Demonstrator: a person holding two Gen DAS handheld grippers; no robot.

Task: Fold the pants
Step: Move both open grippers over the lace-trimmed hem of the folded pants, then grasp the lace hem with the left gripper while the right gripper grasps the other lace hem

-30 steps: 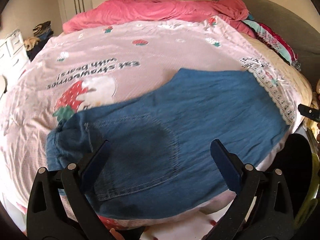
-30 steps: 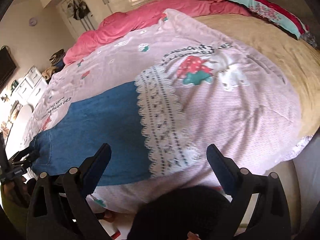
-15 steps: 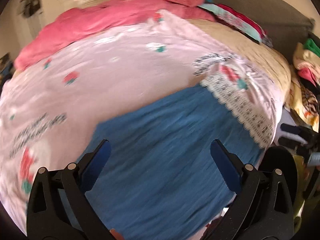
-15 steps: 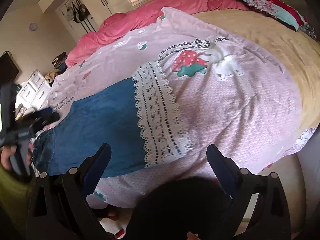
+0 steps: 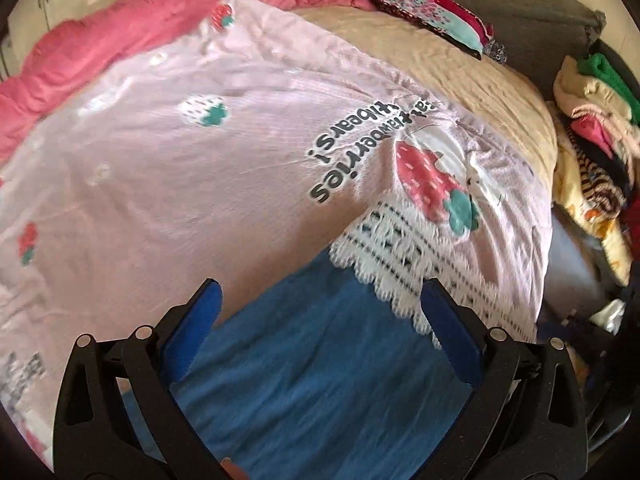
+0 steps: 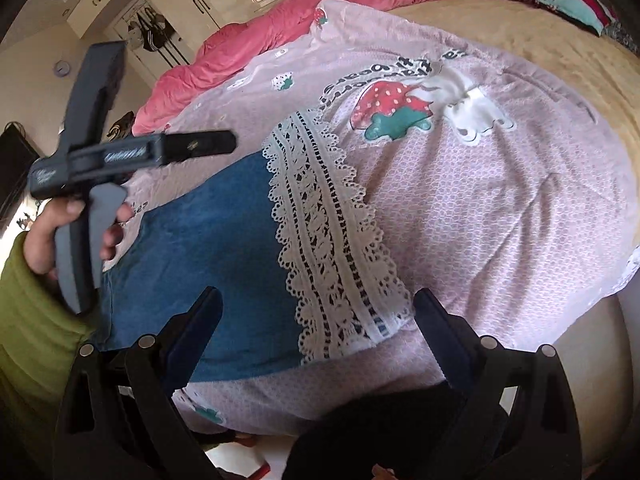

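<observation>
Swung rightward since 1 s ago: the left gripper (image 5: pixel 320 320) was over the pocket/waist end of the pants (image 5: pixel 320 380); now it hangs above the leg end, by the lace hem (image 5: pixel 404 280) at centre-right of the left wrist view. Its jaws are spread wide w/ nothing between them. Left view is blurred, so the tool looks to be mid-motion.

Right gripper (image 6: pixel 316 332) is also spread wide and empty, low in its frame and barely shifted vs. before. It hangs above the lace hem (image 6: pixel 332 240), which runs down the frame centre. Blue pants (image 6: pixel 200 260) lie flat at centre-left of the right view, on the pink strawberry sheet (image 6: pixel 500 220). At left edge of that view the person's hand (image 6: pixel 60 240), in a green sleeve (image 6: pixel 28 320), holds the left tool up, clear of the cloth; a sec ago it sat far lower-left, tiny.

Outward: pink duvet (image 5: pixel 140 28) along top of frame, clothes pile (image 5: pixel 592 140) at right edge.

Meaning for task, as a judgement: both tools now near the hem end, so a hem grab ahead of a lengthwise fold seems likely. No fold made yet; nothing gripped.
</observation>
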